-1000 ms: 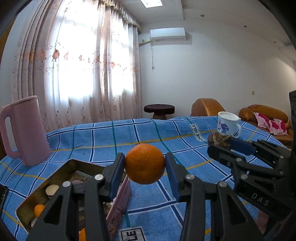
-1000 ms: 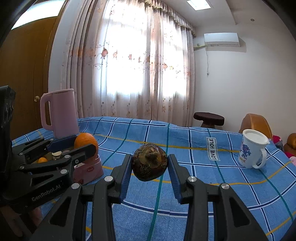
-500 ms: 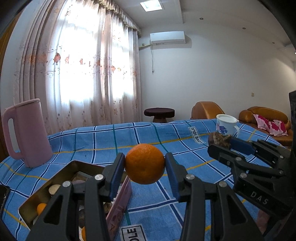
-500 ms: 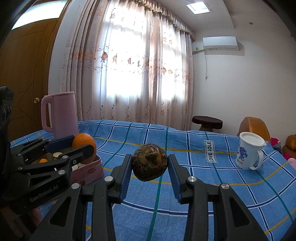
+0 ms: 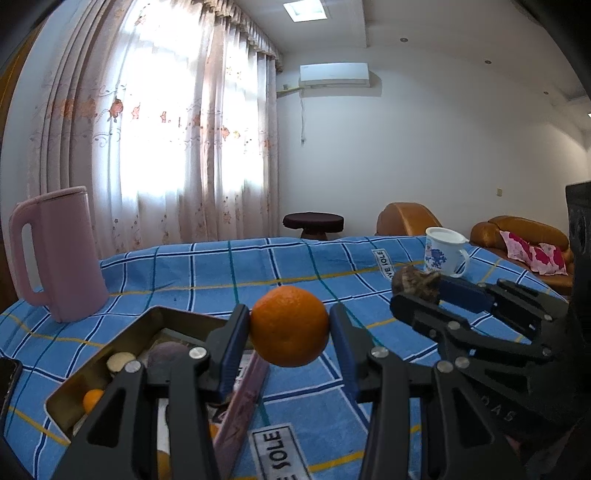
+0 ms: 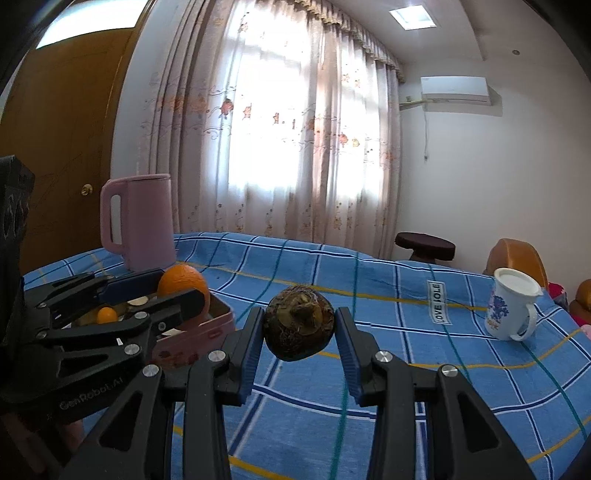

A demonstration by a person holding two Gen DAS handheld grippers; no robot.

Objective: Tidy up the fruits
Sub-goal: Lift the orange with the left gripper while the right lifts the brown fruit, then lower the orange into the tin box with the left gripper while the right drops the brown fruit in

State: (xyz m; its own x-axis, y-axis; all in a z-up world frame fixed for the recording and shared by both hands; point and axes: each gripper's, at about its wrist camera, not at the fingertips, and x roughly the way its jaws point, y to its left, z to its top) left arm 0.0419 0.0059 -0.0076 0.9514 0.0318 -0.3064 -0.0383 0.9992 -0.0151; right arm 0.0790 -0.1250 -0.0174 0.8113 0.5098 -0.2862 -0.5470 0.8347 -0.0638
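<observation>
Left claw (image 5: 290, 326) pinches orange (image 5: 290, 325); right claw (image 6: 299, 326) pinches brown fruit (image 6: 299, 326), stem visible only here.

Woven checked tablecloth (image 5: 229, 280), glossy metal tin (image 5: 173, 316)

Daylit room, backlit from the window, strong fisheye bending

Both views are lit chiefly by daylight through the curtain (image 5: 155, 147), where the panes are blown out to white; a ceiling light (image 5: 304, 10) is also seen glowing. The door (image 6: 62, 147) is left in shade and slightly smeared. Straight lines are bowed toward the edges and the corners are vignetted black. The orange (image 5: 290, 325) is seen sharp, and soft shadows are cast on the cloth (image 6: 406, 369).
</observation>
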